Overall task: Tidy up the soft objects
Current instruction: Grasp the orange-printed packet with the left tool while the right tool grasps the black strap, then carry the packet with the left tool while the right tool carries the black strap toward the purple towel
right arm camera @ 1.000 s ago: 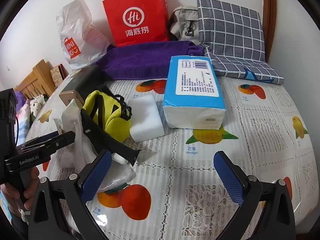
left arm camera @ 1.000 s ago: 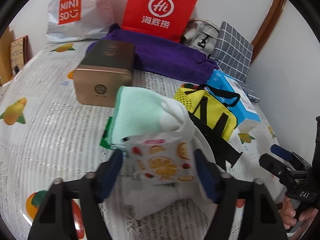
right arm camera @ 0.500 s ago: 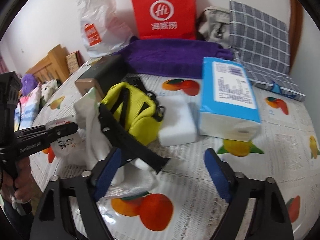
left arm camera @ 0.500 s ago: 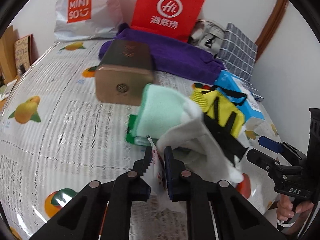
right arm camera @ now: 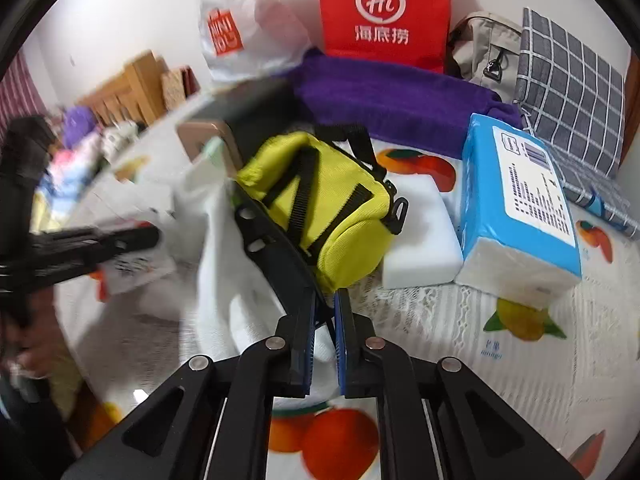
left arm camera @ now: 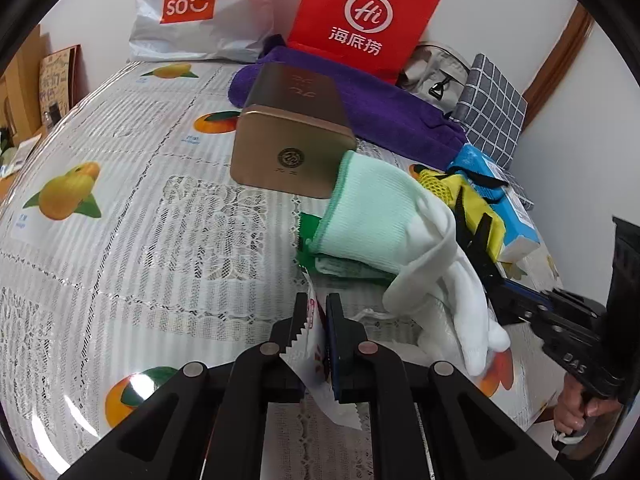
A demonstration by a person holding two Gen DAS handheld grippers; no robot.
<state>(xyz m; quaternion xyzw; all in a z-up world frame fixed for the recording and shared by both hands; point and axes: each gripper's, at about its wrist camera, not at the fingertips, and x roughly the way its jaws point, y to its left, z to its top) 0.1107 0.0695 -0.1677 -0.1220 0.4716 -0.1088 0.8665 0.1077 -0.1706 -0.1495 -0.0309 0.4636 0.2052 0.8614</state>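
My left tongs [left arm camera: 318,322] pinch a wet-wipe packet [left arm camera: 320,360], right tongs [right arm camera: 324,320] clamp the black strap [right arm camera: 276,248]; gold tin [left arm camera: 292,148] at 12 o'clock, white glove [left arm camera: 448,280] at 2.

A mint-and-white glove [left arm camera: 384,220], yellow pouch [right arm camera: 324,204] with black straps, blue tissue pack [right arm camera: 516,200], purple towel [right arm camera: 392,100] and gold tin [left arm camera: 292,144] on a fruit-printed tablecloth [left arm camera: 120,220].
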